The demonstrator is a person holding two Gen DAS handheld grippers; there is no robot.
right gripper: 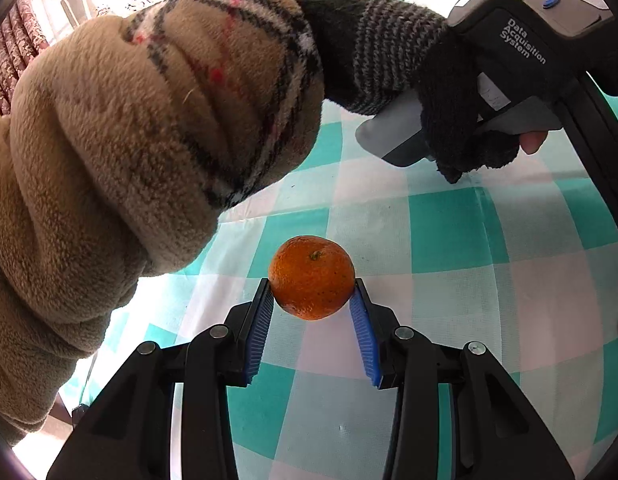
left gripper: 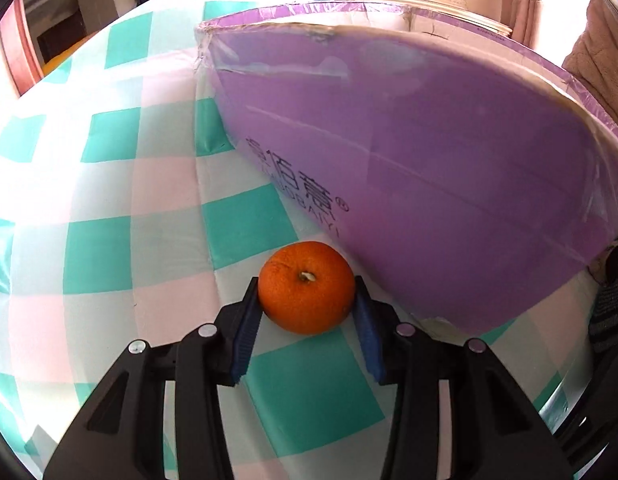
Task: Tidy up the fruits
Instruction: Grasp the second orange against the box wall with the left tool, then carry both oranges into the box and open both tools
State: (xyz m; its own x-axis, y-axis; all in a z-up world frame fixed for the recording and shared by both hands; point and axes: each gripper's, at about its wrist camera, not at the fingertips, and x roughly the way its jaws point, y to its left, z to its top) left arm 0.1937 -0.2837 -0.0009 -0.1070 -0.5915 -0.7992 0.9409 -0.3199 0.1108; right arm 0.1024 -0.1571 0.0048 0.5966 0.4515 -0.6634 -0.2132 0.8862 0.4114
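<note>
In the left wrist view my left gripper (left gripper: 307, 294) is shut on an orange (left gripper: 307, 286), stem end facing the camera, held just over the checked cloth beside the near wall of a large purple cardboard box (left gripper: 429, 160). In the right wrist view my right gripper (right gripper: 312, 292) is shut on a second orange (right gripper: 312, 277), held above the cloth. The blue pads (right gripper: 363, 332) press both sides of that fruit. The inside of the box is hidden.
A teal, pink and white checked cloth (left gripper: 109, 220) covers the table. In the right wrist view the person's left arm in a beige fleece sleeve (right gripper: 129, 140) and gloved hand hold the other gripper's grey handle (right gripper: 505, 80) above the cloth.
</note>
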